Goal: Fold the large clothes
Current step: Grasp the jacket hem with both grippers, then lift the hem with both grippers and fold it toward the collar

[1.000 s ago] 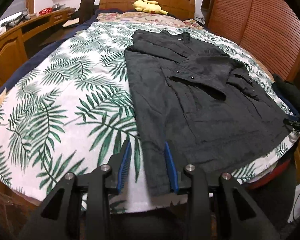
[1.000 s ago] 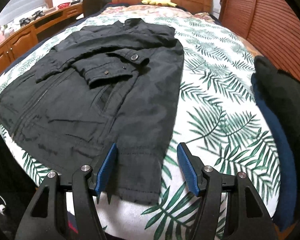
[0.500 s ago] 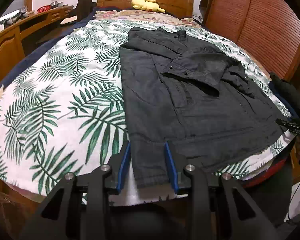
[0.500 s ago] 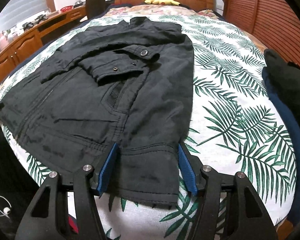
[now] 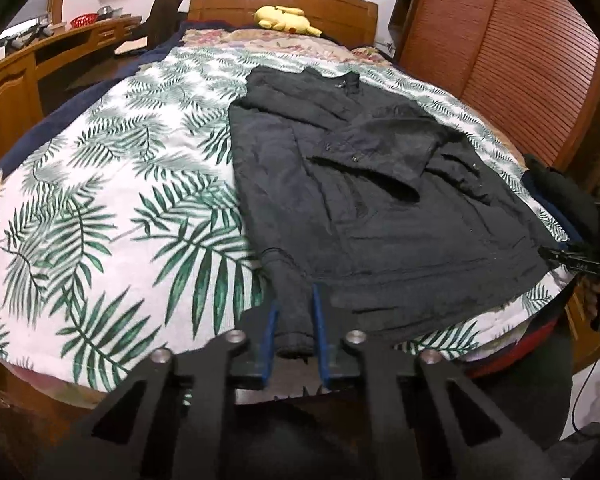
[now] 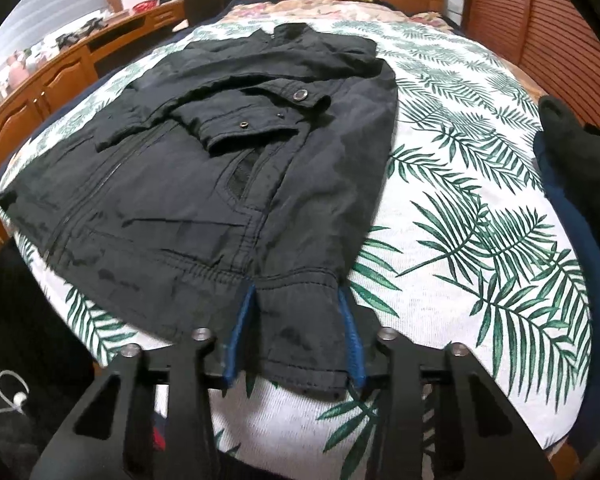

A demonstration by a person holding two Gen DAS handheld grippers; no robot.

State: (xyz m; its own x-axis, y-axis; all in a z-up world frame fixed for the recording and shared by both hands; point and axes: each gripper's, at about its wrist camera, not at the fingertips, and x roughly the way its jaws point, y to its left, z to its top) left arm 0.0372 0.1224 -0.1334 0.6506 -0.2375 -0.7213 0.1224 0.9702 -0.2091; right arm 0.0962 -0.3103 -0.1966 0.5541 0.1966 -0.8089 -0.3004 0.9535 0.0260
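The black jacket (image 5: 364, 208) (image 6: 236, 168) lies flat on the leaf-print bedspread (image 5: 112, 216) (image 6: 472, 216), collar toward the wooden headboard (image 5: 284, 4), both sleeves folded across its chest. The left gripper (image 5: 294, 312) has its blue pads drawn in tight on one corner of the hem at the foot of the bed, the cloth bunched between them. The right gripper (image 6: 296, 312) straddles the other hem corner, its fingers (image 6: 350, 344) wider apart against the cloth's edges; I cannot tell if they grip. A yellow plush (image 5: 286, 20) sits by the headboard. Dark clothes (image 6: 572, 160) lie piled at the bed's right edge.
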